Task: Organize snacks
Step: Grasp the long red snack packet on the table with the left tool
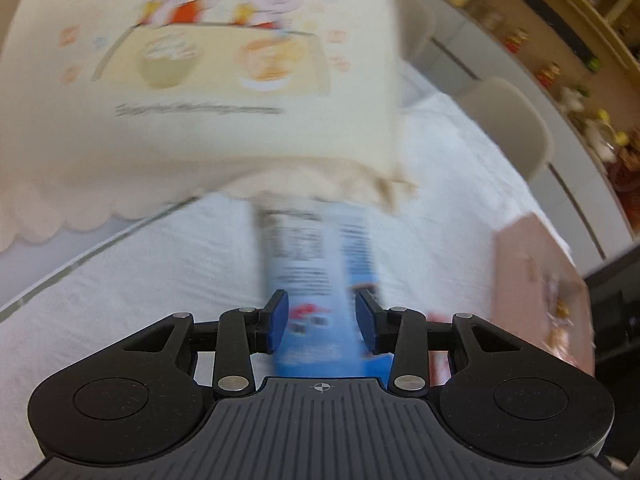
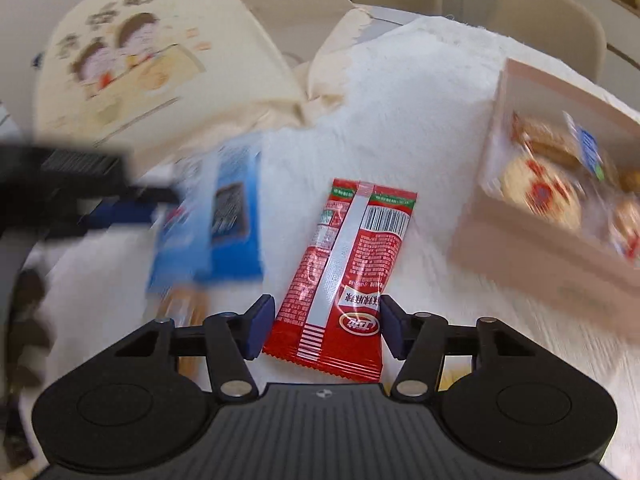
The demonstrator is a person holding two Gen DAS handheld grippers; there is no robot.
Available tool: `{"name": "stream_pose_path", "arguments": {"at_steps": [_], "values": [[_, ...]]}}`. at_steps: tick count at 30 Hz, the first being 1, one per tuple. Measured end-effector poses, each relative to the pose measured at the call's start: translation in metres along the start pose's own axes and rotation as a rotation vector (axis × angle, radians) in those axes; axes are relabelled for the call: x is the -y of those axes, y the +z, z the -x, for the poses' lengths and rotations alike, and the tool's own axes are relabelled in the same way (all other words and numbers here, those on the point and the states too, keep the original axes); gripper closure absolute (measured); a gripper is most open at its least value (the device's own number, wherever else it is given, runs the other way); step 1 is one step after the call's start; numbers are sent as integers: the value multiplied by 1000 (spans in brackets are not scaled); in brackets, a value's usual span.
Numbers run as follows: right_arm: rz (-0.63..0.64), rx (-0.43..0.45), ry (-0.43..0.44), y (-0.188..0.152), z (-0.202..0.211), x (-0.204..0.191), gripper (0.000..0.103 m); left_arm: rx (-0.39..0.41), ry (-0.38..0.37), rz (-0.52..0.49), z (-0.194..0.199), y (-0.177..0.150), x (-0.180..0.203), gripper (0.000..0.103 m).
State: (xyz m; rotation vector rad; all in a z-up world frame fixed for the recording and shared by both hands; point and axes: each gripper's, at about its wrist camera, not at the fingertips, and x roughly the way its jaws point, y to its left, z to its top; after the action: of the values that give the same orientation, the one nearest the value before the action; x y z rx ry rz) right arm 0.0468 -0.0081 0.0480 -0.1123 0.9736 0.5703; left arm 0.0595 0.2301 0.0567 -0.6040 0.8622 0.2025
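— Listing item one: what does the left gripper [image 1: 321, 322] carry?
— A blue snack packet [image 1: 320, 280], set between the blue fingers [image 1: 277, 320]. Its far end reaches under the edge of the cream tote bag [image 1: 200, 80] printed with cartoon figures. Blur hides whether the pads press the wrapper; grip state cannot be told.

— Item two, the right gripper [image 2: 325, 326]?
— Fingers [image 2: 258, 326] apart, straddling the near end of a red snack packet [image 2: 344, 272]. The packet lies seam-side up on the white fluffy cloth [image 2: 420, 100] over the worktop, barcode toward the far end. The pads sit just beside its edges; contact is not clear.

— Item three, containers?
— A pink box [image 2: 532, 240], right of the red packet, holds several wrapped biscuits [image 2: 540, 188]. The same box shows at the right edge of the left wrist view.

— Item four, other pieces?
— From the right wrist view, the blue packet sits left of the red one, near the bag's opening, with the left gripper blurred at its side. An orange-toned wrapper [image 2: 186, 312] lies beneath it. Pale chairs [image 2: 548, 24] stand beyond the worktop.
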Motion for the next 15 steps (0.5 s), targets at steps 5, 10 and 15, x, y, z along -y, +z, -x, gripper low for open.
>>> {"name": "stream_pose_path", "arguments": {"at_steps": [5, 10, 15], "values": [[34, -33, 71, -49, 41, 6, 47, -68, 11, -187, 10, -28, 41, 61], [69, -37, 66, -86, 67, 8, 46, -77, 92, -248, 29, -67, 49, 61], [110, -47, 107, -105, 78, 5, 44, -91, 97, -235, 45, -94, 52, 61]]}}
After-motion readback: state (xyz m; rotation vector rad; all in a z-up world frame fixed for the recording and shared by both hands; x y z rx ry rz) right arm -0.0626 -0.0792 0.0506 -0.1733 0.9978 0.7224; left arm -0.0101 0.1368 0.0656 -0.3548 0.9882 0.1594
